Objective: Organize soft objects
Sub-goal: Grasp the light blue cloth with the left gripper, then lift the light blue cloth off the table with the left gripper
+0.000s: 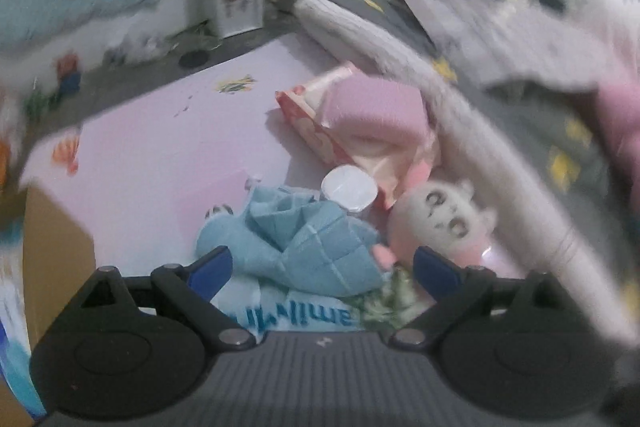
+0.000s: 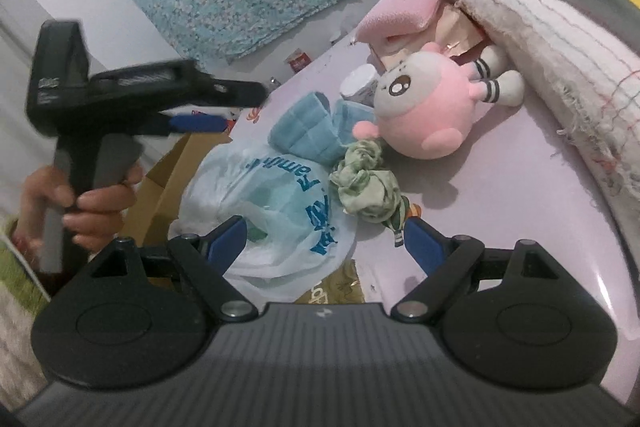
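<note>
From the left wrist camera, blurred throughout, the left gripper (image 1: 320, 267) tips steeply down over a pale pink table (image 1: 160, 147). Its blue-padded fingers (image 1: 210, 269) stand wide apart with nothing pressed between them; the crumpled light blue cloth (image 1: 312, 243) lies just ahead of and between the tips, but the pads do not touch it. Beyond the cloth sits a small white-lidded cup (image 1: 349, 187), and behind that a pink sponge (image 1: 376, 111) resting on a patterned pink packet (image 1: 316, 131). A pink and white plush toy (image 1: 444, 223) lies to the right of the cloth, against a long white rolled towel (image 1: 440, 99). A printed plastic bag (image 1: 296, 311) shows just under the cloth.

From the right wrist camera, the right gripper (image 2: 326, 239) points downward at a gentler slant over the same table (image 2: 500, 187). Its fingers (image 2: 226, 237) are also spread wide and hold nothing; the plastic bag (image 2: 272, 211) lies between and under them. A green scrunched fabric piece (image 2: 366, 187) sits just beyond the right finger, touching the bag. The blue cloth (image 2: 312, 131) is farther on, with the plush toy (image 2: 424, 111) beside it, and the sponge (image 2: 400, 11) behind. At the left, a person's hand (image 2: 92, 203) grips the handle of the left gripper (image 2: 200, 123), seen side-on and raised above the table's edge, nosing toward the blue cloth. A cardboard box (image 2: 168, 179) stands below it.
</note>
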`<state>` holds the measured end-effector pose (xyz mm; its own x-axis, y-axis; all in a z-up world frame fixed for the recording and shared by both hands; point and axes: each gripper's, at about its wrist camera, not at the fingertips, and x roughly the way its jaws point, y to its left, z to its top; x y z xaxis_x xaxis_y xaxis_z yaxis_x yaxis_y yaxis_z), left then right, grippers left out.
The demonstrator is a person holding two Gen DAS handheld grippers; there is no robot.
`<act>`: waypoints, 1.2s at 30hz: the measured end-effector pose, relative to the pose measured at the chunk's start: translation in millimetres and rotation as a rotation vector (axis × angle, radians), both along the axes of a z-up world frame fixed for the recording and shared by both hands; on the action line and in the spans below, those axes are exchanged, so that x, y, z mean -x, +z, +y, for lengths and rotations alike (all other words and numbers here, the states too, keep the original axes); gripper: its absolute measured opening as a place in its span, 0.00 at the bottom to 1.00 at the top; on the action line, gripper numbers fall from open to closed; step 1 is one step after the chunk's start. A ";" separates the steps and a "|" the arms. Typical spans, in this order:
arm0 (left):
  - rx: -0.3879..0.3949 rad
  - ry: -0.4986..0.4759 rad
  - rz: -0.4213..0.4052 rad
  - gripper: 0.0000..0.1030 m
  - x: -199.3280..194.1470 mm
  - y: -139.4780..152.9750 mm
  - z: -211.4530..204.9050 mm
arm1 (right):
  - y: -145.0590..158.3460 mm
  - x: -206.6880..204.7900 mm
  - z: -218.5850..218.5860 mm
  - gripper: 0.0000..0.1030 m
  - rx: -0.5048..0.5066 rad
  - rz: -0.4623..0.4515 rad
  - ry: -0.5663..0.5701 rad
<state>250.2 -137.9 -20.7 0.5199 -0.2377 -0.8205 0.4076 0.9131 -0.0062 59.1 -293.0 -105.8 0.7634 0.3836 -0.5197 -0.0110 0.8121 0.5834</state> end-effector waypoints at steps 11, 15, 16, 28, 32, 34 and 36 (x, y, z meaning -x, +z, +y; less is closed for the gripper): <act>-0.100 -0.019 0.126 0.40 -49.4 -54.4 -15.2 | -24.9 -5.0 -7.2 0.83 -0.036 0.065 -0.021; -0.075 0.006 0.134 0.09 -50.0 -48.8 -11.7 | -28.4 -3.9 -10.0 0.83 -0.046 0.075 -0.035; -0.064 0.017 0.122 0.08 -47.8 -44.9 -10.7 | -28.8 -3.0 -10.3 0.83 -0.048 0.076 -0.038; 0.146 0.064 -0.034 0.08 -4.9 42.4 3.0 | -15.0 18.7 -16.2 0.83 -0.062 0.044 -0.066; 0.219 0.025 -0.088 0.08 28.4 72.4 -3.0 | -1.5 38.1 -24.1 0.83 -0.061 0.009 -0.093; 0.246 0.002 -0.110 0.08 51.8 81.4 -6.8 | 6.0 50.8 -32.1 0.83 -0.057 -0.012 -0.115; 0.267 -0.012 -0.124 0.08 73.1 83.2 -10.1 | 13.0 67.3 -42.8 0.83 -0.059 -0.030 -0.147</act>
<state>177.1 -148.0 62.5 0.6085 -0.4433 -0.6582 0.4307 0.8811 -0.1952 -8.2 -335.7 -92.8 0.8283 0.2960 -0.4757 0.0869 0.7709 0.6310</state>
